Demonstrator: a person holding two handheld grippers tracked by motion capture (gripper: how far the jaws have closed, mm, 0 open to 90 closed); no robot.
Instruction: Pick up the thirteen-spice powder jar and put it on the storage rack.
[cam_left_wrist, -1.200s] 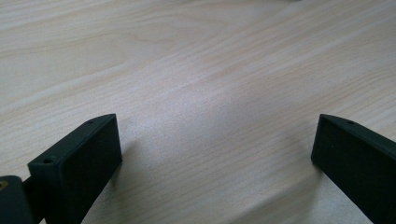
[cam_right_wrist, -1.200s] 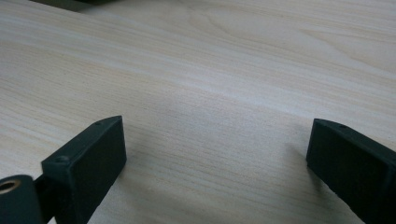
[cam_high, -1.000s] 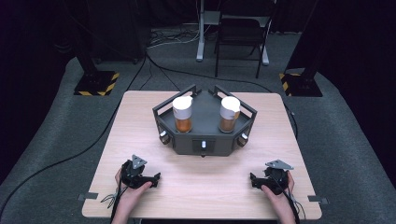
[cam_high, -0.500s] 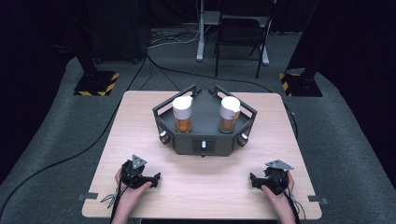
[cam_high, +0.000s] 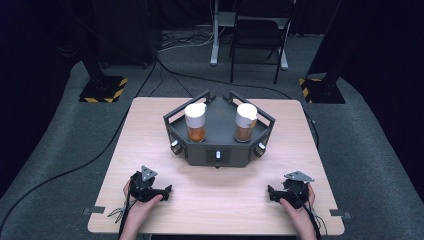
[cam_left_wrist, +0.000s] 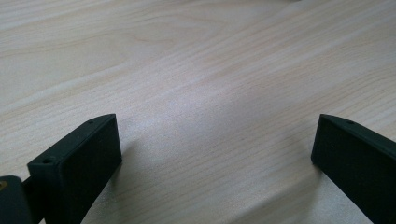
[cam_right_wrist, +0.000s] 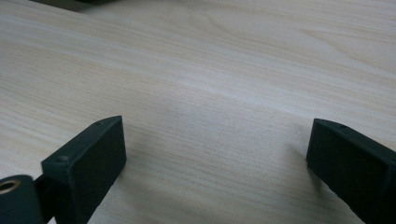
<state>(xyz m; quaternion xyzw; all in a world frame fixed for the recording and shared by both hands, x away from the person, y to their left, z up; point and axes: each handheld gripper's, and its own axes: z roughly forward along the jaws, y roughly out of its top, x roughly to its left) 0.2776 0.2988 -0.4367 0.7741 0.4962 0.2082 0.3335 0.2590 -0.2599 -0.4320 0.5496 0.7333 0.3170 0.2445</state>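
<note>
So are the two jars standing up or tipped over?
Standing up. Both jars sit upright on the dark tray, white lids on top.

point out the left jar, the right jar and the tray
left jar (cam_high: 195, 123), high view, on its white lid
right jar (cam_high: 245, 121), high view, on its white lid
tray (cam_high: 218, 155), high view, on its front wall

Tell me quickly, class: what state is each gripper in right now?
Left gripper: open, holding nothing, jaws wide apart over the bare table.
Right gripper: open, holding nothing, jaws wide apart over the table.
</note>
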